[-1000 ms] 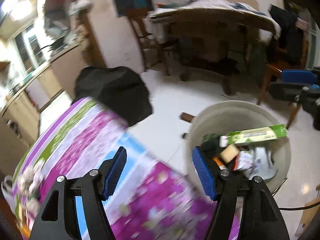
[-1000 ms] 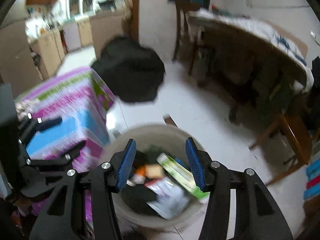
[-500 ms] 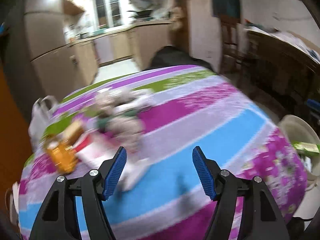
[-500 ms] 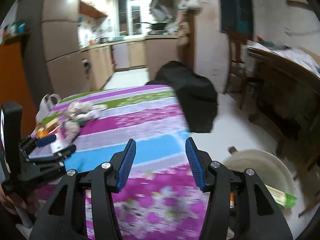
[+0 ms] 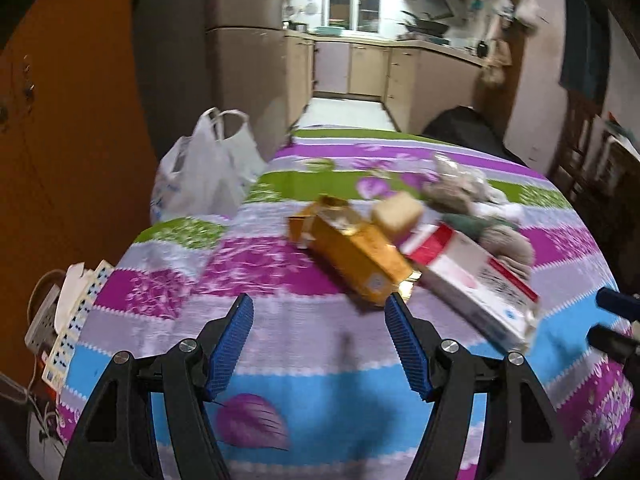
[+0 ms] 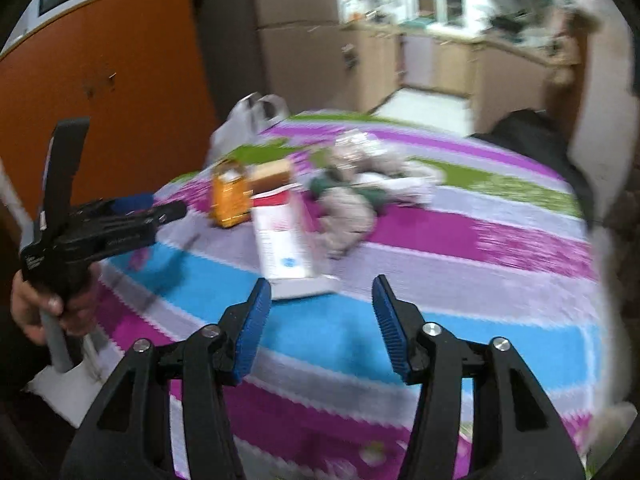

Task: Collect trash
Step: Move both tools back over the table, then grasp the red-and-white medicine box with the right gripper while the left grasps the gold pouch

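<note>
Trash lies on a table with a striped floral cloth [image 5: 304,344]: an orange carton [image 5: 356,252], a red-and-white box [image 5: 476,280], a tan block [image 5: 398,210] and crumpled paper and plastic [image 5: 464,192]. My left gripper [image 5: 318,320] is open and empty, just short of the orange carton. My right gripper [image 6: 320,300] is open and empty, just short of the red-and-white box [image 6: 282,236]. The orange carton [image 6: 230,200] and crumpled trash [image 6: 352,200] also show in the right wrist view, with the left gripper [image 6: 160,210] at the left.
A white plastic bag [image 5: 208,172] stands at the table's far left edge. A power strip and a white dotted card [image 5: 68,320] lie at the near left edge. A black bag [image 5: 464,128] sits beyond the table. Orange cabinets [image 6: 100,100] are at left.
Both grippers have swung away from the trash bin on the floor and now face the table's trash pile. Both stay open and empty.
</note>
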Tool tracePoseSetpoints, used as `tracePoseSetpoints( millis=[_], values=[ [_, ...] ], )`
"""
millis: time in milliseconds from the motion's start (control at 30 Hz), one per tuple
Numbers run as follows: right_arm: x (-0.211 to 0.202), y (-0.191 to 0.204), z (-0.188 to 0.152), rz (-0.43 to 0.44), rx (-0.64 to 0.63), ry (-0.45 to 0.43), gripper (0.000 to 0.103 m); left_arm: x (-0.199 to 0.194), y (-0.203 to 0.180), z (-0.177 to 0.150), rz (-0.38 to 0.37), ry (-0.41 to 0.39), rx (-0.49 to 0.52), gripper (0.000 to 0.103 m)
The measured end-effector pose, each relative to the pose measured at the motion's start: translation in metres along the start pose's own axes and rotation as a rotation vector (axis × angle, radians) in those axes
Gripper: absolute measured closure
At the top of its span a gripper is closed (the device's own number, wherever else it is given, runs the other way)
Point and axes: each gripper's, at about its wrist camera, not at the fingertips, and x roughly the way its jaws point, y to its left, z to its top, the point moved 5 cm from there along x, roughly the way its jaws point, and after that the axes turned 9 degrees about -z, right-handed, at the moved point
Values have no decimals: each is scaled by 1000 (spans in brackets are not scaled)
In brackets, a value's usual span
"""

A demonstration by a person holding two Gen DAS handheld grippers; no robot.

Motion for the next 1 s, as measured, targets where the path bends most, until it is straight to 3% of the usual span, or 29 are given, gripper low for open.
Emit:
tracePoseSetpoints(
  millis=[33, 133, 333, 533, 567, 600, 700, 800, 1000],
  values=[
    [7, 6, 6, 16, -29, 16, 38, 2, 3, 0, 2, 1, -7, 34],
    [19, 15, 18, 35, -95, 39, 36, 3, 12, -3, 4, 15, -27, 34],
    [56, 35, 34, 74, -232, 119, 36, 21, 9, -3, -11, 37, -39, 34],
    [87, 37, 34, 57, -268, 175, 36, 26, 15, -3, -9, 48, -51, 34],
    [90, 38, 33, 45, -279, 175, 38, 27, 15, -3, -10, 50, -53, 34],
    [92, 40, 30, 31, -290, 174, 54, 28, 15, -3, -11, 55, -55, 34],
    [90, 47, 24, 10, -299, 145, 60, 30, 12, -1, -18, 60, -51, 34],
    [76, 45, 16, -21, -247, 125, 63, 31, 2, 5, -38, 57, -46, 34],
    [12, 9, -13, -11, 55, 85, 63, 45, -24, 19, -46, 43, 7, 26]
  ],
)
